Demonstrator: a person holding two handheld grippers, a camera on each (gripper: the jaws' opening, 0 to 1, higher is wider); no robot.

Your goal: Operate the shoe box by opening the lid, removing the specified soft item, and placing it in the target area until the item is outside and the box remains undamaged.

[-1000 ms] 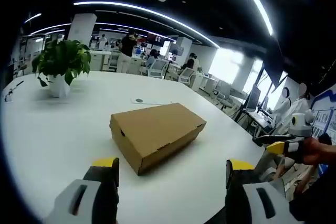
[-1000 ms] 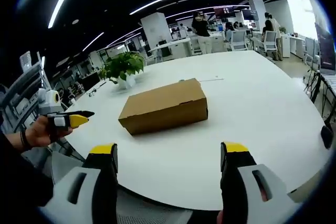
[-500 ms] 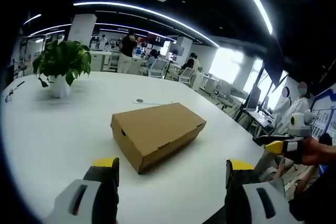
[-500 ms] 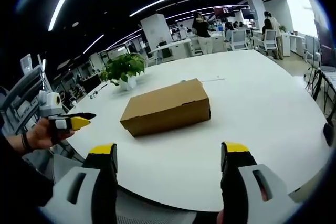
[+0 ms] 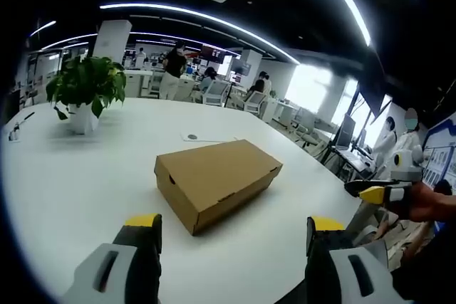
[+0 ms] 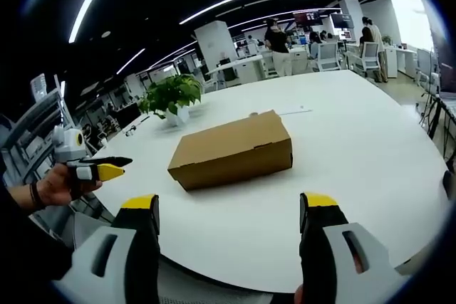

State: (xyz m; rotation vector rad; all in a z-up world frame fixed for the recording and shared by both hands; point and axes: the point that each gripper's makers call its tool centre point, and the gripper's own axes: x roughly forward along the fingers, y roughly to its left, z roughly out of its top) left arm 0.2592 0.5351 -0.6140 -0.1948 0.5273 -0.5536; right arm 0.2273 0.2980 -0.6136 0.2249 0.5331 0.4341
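A brown cardboard shoe box (image 5: pixel 217 179) lies on the white table (image 5: pixel 78 169) with its lid down; what is inside is hidden. In the left gripper view my left gripper (image 5: pixel 234 231) is open, short of the box, with nothing between its yellow-tipped jaws. My right gripper (image 6: pixel 229 211) is likewise open and apart from the shoe box (image 6: pixel 231 149). The right gripper (image 5: pixel 377 193) shows at the right edge of the left gripper view, held in a hand, and the left gripper (image 6: pixel 100 169) appears at the left of the right gripper view, its jaws close together there.
A potted green plant (image 5: pixel 84 90) stands at the table's far left, plant (image 6: pixel 171 97). A small round disc (image 5: pixel 191 136) and a thin cable lie behind the box. Office desks, chairs and people fill the background. The table edge curves close to both grippers.
Both views have shifted slightly, so the box sits a little further right in each. The box has not moved. Both grippers' jaws stay apart.
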